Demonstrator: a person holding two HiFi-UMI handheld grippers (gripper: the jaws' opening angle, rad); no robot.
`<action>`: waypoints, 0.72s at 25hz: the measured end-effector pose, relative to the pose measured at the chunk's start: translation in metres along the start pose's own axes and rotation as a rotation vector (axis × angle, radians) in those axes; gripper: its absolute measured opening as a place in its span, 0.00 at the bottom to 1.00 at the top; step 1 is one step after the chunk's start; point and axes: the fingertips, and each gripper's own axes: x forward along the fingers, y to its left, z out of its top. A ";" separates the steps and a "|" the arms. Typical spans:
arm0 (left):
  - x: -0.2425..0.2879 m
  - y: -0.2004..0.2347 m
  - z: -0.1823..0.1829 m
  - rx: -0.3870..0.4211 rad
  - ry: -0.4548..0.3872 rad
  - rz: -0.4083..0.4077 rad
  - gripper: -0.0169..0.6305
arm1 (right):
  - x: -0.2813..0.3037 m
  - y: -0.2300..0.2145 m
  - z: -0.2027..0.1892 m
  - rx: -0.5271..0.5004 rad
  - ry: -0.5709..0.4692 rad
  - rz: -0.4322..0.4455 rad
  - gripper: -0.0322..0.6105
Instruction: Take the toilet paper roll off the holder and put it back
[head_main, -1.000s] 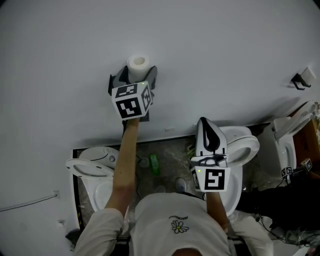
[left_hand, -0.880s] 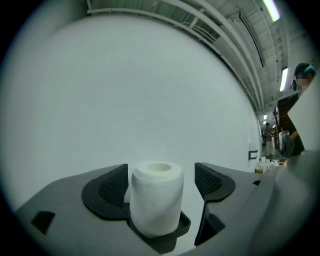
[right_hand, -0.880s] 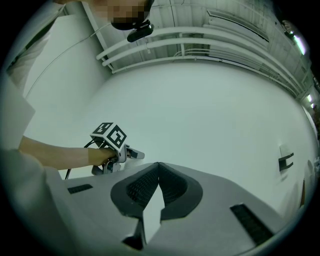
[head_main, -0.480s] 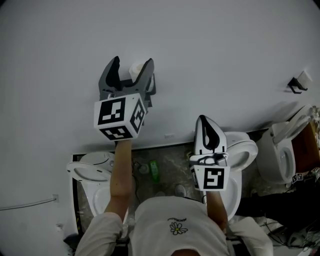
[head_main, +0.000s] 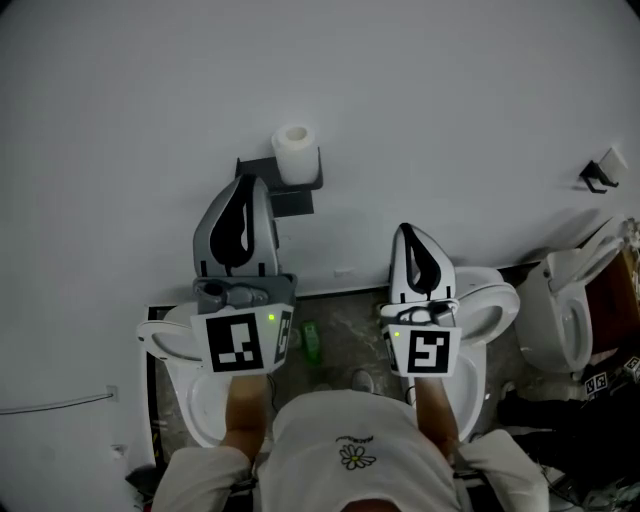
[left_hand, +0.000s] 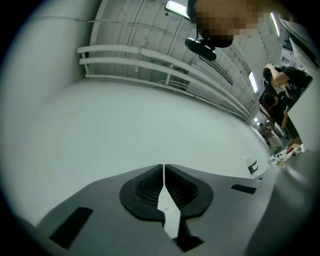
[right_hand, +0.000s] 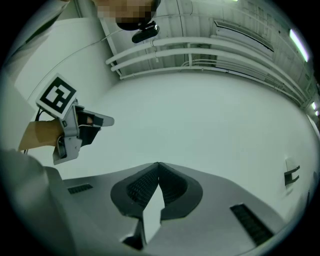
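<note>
1. Nearest me, the right gripper (head_main: 405, 234) hangs over the toilet (head_main: 490, 290). Its jaws are pressed together with nothing between them.
2. The left gripper (head_main: 244, 184) sits just ahead of it, jaws also closed tight and empty, pointing at the bare wall (head_main: 120, 120).
3. Beyond its tip, up and slightly to the right, the toilet paper roll (head_main: 294, 152) stands upright on the dark holder (head_main: 292, 203). Its core axis runs vertically along the wall. The left gripper is clearly the nearer one, and the roll is apart from both.
4. A second ago the left gripper was up at the holder with its jaws spread wide beside the roll. Now it has drawn back towards me and closed. The roll remains on the holder and the right gripper has barely moved.
</note>
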 end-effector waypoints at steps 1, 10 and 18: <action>-0.008 0.001 -0.005 0.003 0.004 0.016 0.06 | 0.001 0.002 0.000 0.000 0.002 0.004 0.06; -0.052 0.001 -0.050 -0.043 0.082 0.085 0.05 | 0.007 0.016 -0.009 0.005 0.030 0.030 0.06; -0.058 -0.001 -0.069 -0.074 0.132 0.081 0.05 | 0.007 0.027 -0.016 -0.003 0.053 0.052 0.06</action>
